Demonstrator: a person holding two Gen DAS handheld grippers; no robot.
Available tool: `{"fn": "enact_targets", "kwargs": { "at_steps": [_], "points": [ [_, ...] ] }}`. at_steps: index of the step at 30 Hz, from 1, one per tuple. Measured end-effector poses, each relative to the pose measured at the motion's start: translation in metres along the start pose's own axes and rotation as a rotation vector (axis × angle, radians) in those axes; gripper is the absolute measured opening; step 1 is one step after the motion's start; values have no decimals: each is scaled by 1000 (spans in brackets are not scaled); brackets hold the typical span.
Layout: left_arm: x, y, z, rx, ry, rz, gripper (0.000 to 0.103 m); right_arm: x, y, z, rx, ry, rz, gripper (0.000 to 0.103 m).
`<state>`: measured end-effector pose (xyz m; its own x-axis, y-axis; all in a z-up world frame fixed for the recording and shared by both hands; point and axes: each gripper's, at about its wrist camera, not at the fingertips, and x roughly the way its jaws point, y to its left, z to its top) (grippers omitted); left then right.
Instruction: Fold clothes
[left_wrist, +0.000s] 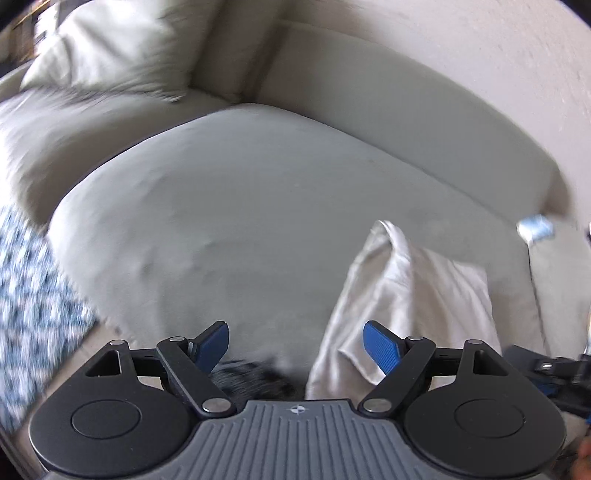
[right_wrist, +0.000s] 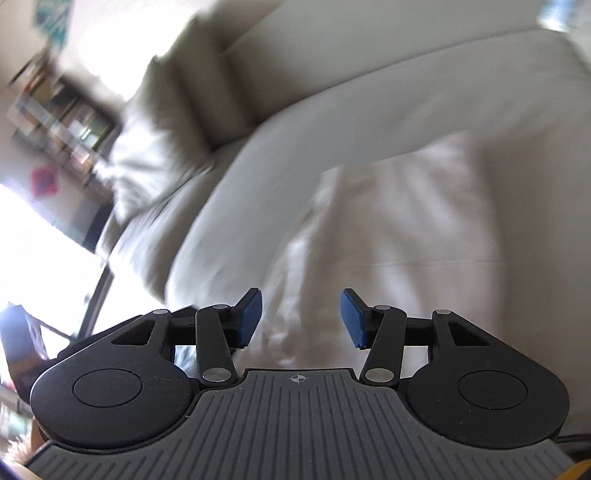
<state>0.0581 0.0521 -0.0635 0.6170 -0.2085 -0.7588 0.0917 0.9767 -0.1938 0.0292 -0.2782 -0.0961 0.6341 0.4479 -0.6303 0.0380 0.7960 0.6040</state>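
A white folded garment (left_wrist: 413, 291) lies on the grey sofa seat cushion (left_wrist: 236, 206), right of centre in the left wrist view. My left gripper (left_wrist: 295, 345) is open and empty, above the cushion's front edge, its right finger over the garment's near left edge. In the right wrist view the same white garment (right_wrist: 406, 229) spreads across the cushion (right_wrist: 236, 206) ahead, blurred. My right gripper (right_wrist: 301, 317) is open and empty just above the garment's near part.
Sofa back cushions (left_wrist: 369, 96) and a loose pale pillow (left_wrist: 110, 48) stand behind the seat. A blue and white patterned rug (left_wrist: 29, 314) lies at the left. A dark fuzzy item (left_wrist: 251, 380) shows below the left gripper. Shelves (right_wrist: 62, 118) stand at the far left.
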Motion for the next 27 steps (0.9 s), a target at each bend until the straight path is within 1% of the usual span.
{"fn": "enact_targets", "kwargs": {
  "at_steps": [3, 4, 8, 10, 12, 14, 16, 18, 20, 23, 25, 27],
  "points": [
    [24, -18, 7, 81, 72, -17, 81, -16, -31, -9, 79, 1, -46, 54],
    [32, -21, 10, 92, 97, -21, 81, -19, -40, -12, 106, 4, -57, 54],
    [55, -22, 18, 111, 159, -29, 85, -24, -76, -18, 231, -7, -76, 54],
    [65, -22, 20, 109, 214, -68, 85, -18, -88, -18, 275, 9, -68, 54],
    [71, -21, 22, 91, 244, -127, 85, -10, -97, -16, 310, 21, -40, 54],
    [76, -22, 23, 65, 270, -189, 86, -8, -99, -14, 319, 25, -30, 55],
    [84, -21, 25, 42, 299, -221, 87, -6, -101, -13, 325, 27, -23, 56],
    [90, -21, 26, 50, 322, -217, 87, -4, -102, -12, 331, 29, -16, 56],
    [90, -22, 28, 83, 351, -225, 87, -3, -104, -11, 337, 31, -9, 56],
    [88, -21, 28, 141, 393, -213, 87, 0, -106, -10, 345, 34, 2, 56],
    [91, -15, 26, 140, 413, -228, 87, 1, -107, -9, 351, 36, 9, 56],
    [93, -9, 27, 100, 419, -270, 87, 3, -109, -8, 357, 38, 16, 56]
  ]
}}
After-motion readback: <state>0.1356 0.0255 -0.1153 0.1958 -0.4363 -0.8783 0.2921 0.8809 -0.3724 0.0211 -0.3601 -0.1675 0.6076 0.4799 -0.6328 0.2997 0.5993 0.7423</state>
